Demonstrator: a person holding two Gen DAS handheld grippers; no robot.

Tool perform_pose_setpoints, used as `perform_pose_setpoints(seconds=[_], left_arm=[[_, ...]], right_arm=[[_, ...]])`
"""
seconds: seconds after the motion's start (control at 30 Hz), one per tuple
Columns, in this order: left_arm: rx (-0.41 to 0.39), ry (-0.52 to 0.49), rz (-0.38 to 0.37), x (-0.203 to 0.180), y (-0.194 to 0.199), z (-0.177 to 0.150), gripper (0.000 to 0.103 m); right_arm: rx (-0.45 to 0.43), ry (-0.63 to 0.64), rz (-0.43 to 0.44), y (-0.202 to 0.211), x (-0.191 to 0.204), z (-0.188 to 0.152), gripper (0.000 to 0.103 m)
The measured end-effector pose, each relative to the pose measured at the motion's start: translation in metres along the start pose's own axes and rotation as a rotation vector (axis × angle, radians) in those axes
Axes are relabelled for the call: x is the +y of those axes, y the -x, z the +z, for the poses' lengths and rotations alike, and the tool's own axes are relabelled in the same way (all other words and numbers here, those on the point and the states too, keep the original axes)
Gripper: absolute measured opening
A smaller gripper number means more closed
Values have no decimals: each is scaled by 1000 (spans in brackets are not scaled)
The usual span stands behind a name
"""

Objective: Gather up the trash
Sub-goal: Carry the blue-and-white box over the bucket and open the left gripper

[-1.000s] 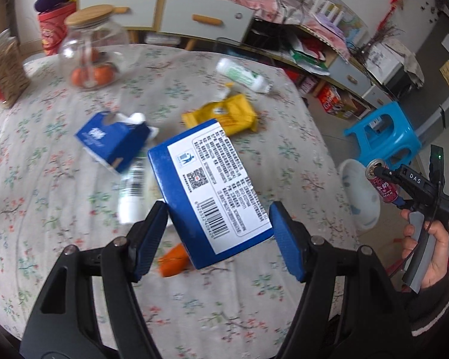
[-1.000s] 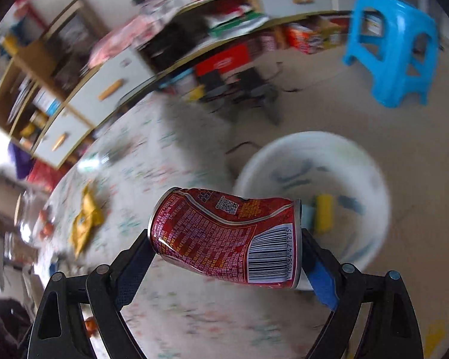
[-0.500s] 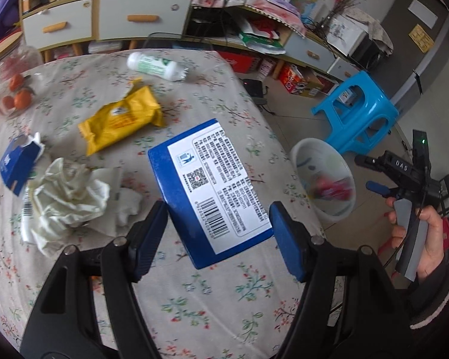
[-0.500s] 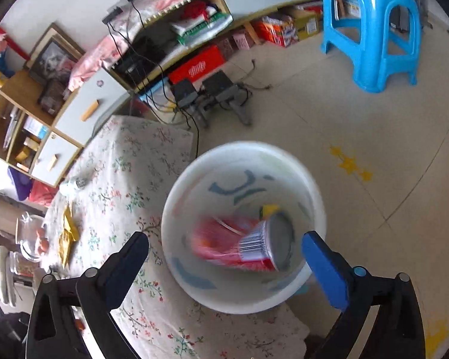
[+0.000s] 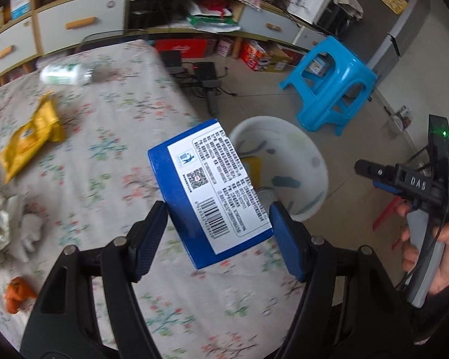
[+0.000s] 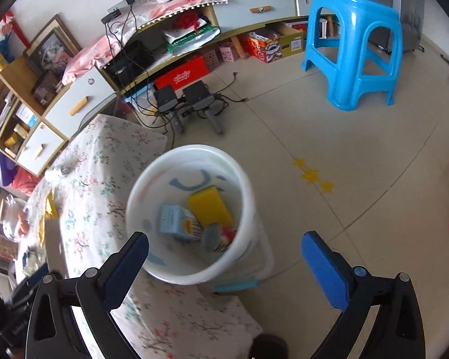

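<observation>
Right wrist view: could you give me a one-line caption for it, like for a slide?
Empty, open right claw above a white bucket holding a yellow packet, a small carton and a can.

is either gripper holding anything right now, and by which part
The left gripper is shut on the blue box, its pads pressing the box's two long side edges near the lower end. The right gripper is open and empty above the white bucket.

Bucket (image 6: 194, 161) on floor beside table (image 6: 104, 161), can (image 6: 221, 237) and cartons inside, stool (image 6: 353, 45) beyond
</observation>
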State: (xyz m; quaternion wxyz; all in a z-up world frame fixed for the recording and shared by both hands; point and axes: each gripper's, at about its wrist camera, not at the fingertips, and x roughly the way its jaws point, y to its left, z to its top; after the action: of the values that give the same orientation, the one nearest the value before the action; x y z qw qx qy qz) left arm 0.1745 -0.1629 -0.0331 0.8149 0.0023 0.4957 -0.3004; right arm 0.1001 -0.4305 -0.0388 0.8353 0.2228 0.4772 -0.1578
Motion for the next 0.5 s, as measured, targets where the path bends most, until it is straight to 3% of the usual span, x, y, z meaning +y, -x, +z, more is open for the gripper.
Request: perform_pose_setpoints(seconds=[0.23,0.4,0.47,0.5], left_arm=[[29,-87,-36,-46,-38,16,71],[33,-131,-47,-57,-49,23,71],[27,-135,-68,-58,-50,25,73],[24,-135,-67,-58,-49,26,79]], right_arm=[[-21,-46,-20,11,-29,2,103],[-31,-76,-26,14,-38,2,103],[-35,-82,-26,15,-41,3,103],[-36,-84,-26,16,-41,3,103]])
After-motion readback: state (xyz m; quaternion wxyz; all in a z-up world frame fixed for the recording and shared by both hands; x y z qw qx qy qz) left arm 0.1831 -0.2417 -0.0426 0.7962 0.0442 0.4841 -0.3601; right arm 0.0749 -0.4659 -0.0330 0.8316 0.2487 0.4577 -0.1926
